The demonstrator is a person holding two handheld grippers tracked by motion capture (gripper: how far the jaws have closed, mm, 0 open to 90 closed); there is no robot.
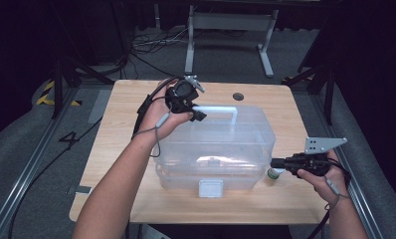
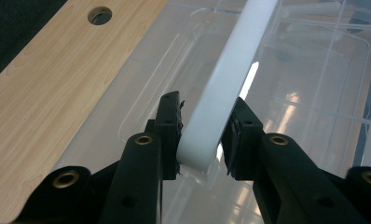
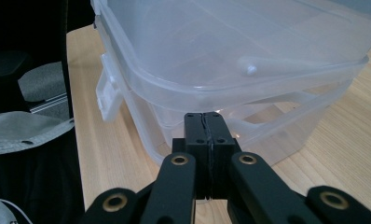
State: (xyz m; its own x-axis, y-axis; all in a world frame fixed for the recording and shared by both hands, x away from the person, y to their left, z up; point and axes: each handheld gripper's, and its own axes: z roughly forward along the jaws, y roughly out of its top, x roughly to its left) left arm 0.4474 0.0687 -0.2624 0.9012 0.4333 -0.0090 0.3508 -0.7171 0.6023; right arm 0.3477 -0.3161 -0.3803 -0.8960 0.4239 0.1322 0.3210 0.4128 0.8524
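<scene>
One clear plastic storage box (image 1: 221, 149) is set in the middle of the wooden counter (image 1: 111, 149), its translucent lid in place and a white latch (image 1: 210, 188) seen on its near side. A white handle (image 1: 221, 110) runs along the far part of the lid. In the left gripper view this handle (image 2: 225, 79) is seen between the two black jaws of the left claw (image 2: 204, 133), which are partly closed around it near one end; the pads lie against or just beside its two faces, though full contact cannot be confirmed. In the high view the left claw (image 1: 196, 113) is held over the far left part of the lid by the person's left hand (image 1: 161, 112), with a cable trailing from it across the counter.

At the near right corner of the box the right claw (image 1: 274, 162) is held level by the right hand (image 1: 320, 169), pointing left toward the box wall. Its jaws are pressed together with nothing between them, as shown in the right gripper view (image 3: 208, 122), where the tips are seen just short of the box's lower wall (image 3: 286, 135). A small round green-and-white object (image 1: 274, 174) lies on the counter just beside the right claw. A round hole (image 1: 238, 96) is seen in the counter beyond the box.
</scene>
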